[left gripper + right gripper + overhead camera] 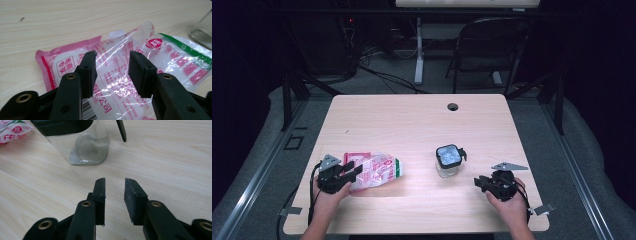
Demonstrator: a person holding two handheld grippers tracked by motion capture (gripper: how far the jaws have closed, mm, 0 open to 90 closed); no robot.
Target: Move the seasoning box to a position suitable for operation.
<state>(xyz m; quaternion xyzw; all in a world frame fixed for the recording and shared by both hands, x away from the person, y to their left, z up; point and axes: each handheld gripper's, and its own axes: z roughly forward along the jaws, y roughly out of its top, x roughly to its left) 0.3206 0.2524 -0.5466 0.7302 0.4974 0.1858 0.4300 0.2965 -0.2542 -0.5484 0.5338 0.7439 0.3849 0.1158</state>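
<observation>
A pink, white and green plastic bag of white grains lies flat on the table at the front left. My left gripper sits over its near end with the jaws apart. In the left gripper view the bag spreads under and beyond my left gripper, and the pads do not press on it. A clear square jar with a black lid stands upright at centre right. My right gripper is just to its right, open. In the right gripper view the jar stands ahead of my right gripper, with nothing between the pads.
The wooden table has a round cable hole near its far edge. A folding chair and a desk leg stand beyond the table. The jar's corner shows at the right edge of the left gripper view.
</observation>
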